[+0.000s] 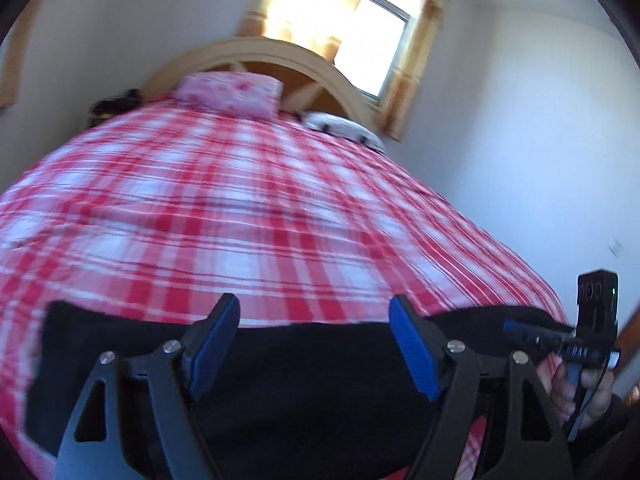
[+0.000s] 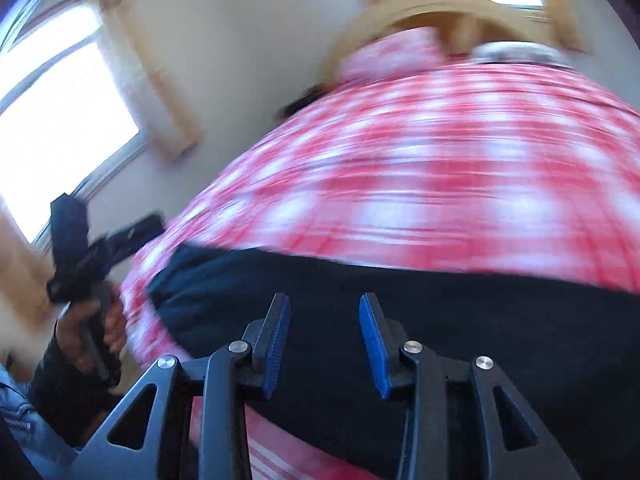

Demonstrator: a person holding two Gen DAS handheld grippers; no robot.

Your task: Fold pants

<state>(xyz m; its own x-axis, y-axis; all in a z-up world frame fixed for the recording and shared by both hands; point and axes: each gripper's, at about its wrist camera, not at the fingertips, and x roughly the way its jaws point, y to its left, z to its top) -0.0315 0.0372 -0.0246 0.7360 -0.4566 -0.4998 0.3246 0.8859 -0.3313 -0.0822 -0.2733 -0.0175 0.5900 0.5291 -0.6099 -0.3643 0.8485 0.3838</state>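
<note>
- Left gripper (image 1: 314, 344) — jaws stood wide apart, blue pads bare, nothing clamped; it hung above the pants (image 1: 280, 392), near their far edge.
- Right gripper (image 2: 324, 344) — jaws partly apart, no cloth between the pads; it too hung over the pants, toward their middle.
- Pants — dark, spread flat as a broad band across the near end of the bed (image 1: 240, 200), the far edge running almost straight.
- Bed — red-and-white checked cover; a pink pillow (image 1: 232, 92) lay well beyond the pants, by the headboard (image 1: 256, 50).
- Handling note, judged: the next fold seemed to need a fresh grip. Each gripper would do best to come down on an outer edge of the pants, one toward each end, pinch every layer together — not the cover below — and lift level, so that the fold landed square.
</note>
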